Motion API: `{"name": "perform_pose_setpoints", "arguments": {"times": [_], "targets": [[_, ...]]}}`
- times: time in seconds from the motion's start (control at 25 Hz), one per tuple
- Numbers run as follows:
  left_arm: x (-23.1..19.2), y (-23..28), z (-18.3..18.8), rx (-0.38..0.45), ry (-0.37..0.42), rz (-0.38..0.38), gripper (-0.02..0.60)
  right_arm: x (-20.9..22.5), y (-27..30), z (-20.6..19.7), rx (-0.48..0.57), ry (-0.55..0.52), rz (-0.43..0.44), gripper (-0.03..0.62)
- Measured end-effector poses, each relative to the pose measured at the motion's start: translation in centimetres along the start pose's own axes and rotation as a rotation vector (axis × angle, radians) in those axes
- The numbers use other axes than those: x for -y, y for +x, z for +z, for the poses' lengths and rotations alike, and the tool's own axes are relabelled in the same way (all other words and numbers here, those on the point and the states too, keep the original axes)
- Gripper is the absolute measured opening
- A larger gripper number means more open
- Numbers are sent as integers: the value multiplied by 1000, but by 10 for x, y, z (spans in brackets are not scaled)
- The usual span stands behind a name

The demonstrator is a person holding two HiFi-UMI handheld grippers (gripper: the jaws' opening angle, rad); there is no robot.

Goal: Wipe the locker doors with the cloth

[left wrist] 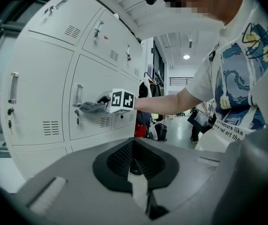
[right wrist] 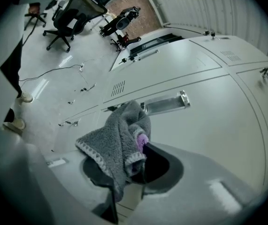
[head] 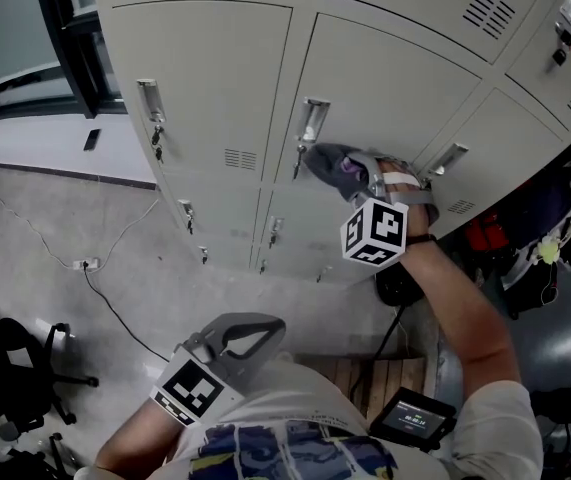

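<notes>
Cloth (right wrist: 119, 142) is sitting bunched in my right tongs (right wrist: 130, 184). The jaws are clamping a fold of it, and the rest is spilling forward and off to the left of the tips. It is grey terry with a purple patch showing at the pinch.

I am judging it soft, light and floppy, so it is going to drape and drag rather than push. I am thinking the grip is best kept on a thick gathered fold, close behind the part that meets the metal, or the loose edge will flap.

Just ahead of the tips, the cloth is lying near the locker door (head: 385, 88), beside its metal handle (right wrist: 164, 104). I cannot tell whether it is pressing on the panel.

My left tongs (left wrist: 137, 191) are hanging low by my body, well back from the lockers, jaws together with nothing between them.
</notes>
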State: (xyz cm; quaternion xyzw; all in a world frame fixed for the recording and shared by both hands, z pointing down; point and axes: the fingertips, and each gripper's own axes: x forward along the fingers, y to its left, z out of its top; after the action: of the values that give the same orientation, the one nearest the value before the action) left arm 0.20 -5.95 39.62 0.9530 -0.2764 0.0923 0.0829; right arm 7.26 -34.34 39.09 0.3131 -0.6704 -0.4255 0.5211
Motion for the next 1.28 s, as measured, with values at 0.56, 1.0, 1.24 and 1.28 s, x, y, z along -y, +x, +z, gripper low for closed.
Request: {"name": "perform_pose_setpoints", "arguments": {"times": [0.56, 1.0, 1.24, 1.28], "targets": [[2, -1, 5, -15, 6, 2, 3, -34, 32, 11, -57, -33, 28, 103], [-6, -4, 3, -20, -3, 23, 3, -60, 55, 25, -59, -73, 56, 103], [-11, -5, 0, -22, -14, 35, 3, -80, 66, 23, -59, -84, 90, 103], [-11, -5, 1, -25, -14, 35, 3, -85, 69, 23, -55, -83, 104, 103]]}}
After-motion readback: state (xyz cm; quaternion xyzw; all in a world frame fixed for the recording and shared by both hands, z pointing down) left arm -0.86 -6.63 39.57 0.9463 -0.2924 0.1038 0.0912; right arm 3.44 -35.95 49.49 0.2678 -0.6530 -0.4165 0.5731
